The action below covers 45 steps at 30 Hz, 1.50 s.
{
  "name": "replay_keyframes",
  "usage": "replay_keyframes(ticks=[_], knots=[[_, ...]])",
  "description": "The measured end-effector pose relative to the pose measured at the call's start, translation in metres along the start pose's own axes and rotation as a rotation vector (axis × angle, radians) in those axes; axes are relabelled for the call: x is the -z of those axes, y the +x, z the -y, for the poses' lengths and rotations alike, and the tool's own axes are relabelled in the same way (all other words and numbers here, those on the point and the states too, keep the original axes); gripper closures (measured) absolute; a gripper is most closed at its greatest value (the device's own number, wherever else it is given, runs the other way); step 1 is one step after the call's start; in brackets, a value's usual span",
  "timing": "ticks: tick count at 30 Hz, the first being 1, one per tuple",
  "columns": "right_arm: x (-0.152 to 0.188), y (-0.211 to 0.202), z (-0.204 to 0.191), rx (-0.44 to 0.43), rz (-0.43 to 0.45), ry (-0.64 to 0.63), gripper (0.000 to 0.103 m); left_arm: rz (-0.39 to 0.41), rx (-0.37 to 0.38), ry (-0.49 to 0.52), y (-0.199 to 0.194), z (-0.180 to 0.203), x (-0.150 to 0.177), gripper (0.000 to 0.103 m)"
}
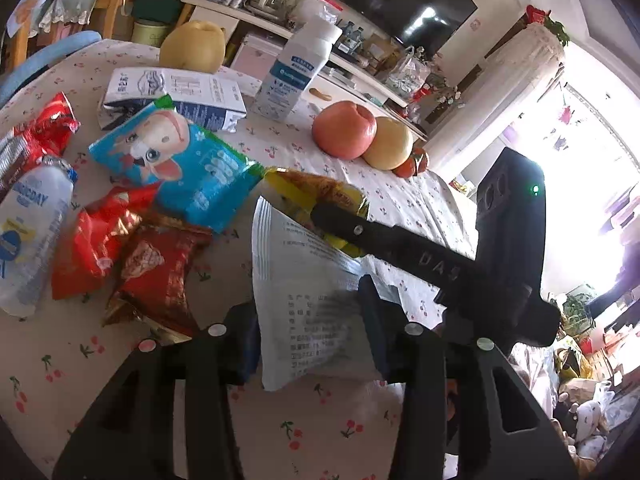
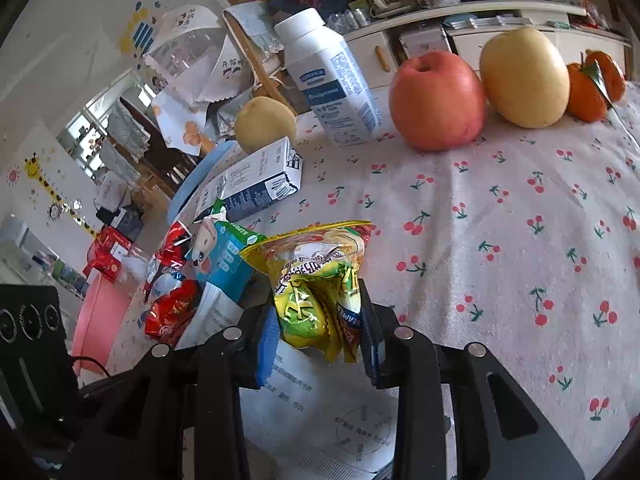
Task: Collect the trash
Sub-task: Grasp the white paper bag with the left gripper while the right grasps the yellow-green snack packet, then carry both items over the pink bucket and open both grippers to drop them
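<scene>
In the left wrist view a white printed packet (image 1: 308, 300) stands tilted off the cherry-print tablecloth (image 1: 340, 432), filling the gap between the fingers of my left gripper (image 1: 310, 312), which is shut on it. My right gripper (image 2: 316, 308) is shut on a crumpled yellow-green snack wrapper (image 2: 316, 300), lifted just above the white packet (image 2: 312, 396). Seen from the left wrist, the right gripper (image 1: 340, 228) reaches in from the right with the yellow wrapper (image 1: 316, 192) at its tip. More trash lies to the left: a blue cartoon-dog packet (image 1: 176, 160), red wrappers (image 1: 100, 240) and a flattened carton (image 1: 172, 92).
A plastic bottle (image 1: 28, 232) lies at the left edge. An upright white bottle (image 2: 332, 80), a red apple (image 2: 436, 100), a yellow pear (image 2: 524, 76) and tangerines (image 2: 592, 84) stand at the back. A pink basin (image 2: 100, 320) sits beside the table, below its left edge.
</scene>
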State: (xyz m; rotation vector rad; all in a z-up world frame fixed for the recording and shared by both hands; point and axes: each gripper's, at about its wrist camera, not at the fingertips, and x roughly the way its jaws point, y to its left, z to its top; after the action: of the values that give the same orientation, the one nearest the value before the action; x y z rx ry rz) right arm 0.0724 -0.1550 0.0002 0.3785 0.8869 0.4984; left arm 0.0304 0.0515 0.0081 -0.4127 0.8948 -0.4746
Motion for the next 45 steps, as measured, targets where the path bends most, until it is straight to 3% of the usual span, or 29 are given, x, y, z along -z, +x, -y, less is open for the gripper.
replay_keyframes(ticks=[4, 5, 9, 27, 37, 45], knots=[[0.003, -0.005, 0.003, 0.004, 0.011, 0.024, 0.067, 0.012, 0.002, 0.006, -0.001, 0.001, 0.007, 0.063], [0.004, -0.006, 0.003, 0.009, 0.015, 0.026, 0.067, 0.012, -0.012, 0.005, -0.001, 0.0, 0.008, 0.072], [0.008, -0.013, 0.003, 0.039, 0.033, 0.026, 0.067, -0.002, -0.036, -0.002, -0.005, -0.004, 0.012, 0.08], [0.045, -0.05, -0.047, 0.154, 0.116, -0.038, 0.068, 0.098, -0.007, -0.028, -0.079, -0.036, 0.005, 0.087], [0.057, -0.061, -0.088, 0.162, 0.148, -0.102, 0.068, 0.202, 0.014, -0.055, -0.134, -0.057, -0.005, 0.087], [0.055, -0.067, -0.131, 0.131, 0.179, -0.167, 0.068, 0.316, -0.03, -0.118, -0.183, -0.089, -0.012, 0.087]])
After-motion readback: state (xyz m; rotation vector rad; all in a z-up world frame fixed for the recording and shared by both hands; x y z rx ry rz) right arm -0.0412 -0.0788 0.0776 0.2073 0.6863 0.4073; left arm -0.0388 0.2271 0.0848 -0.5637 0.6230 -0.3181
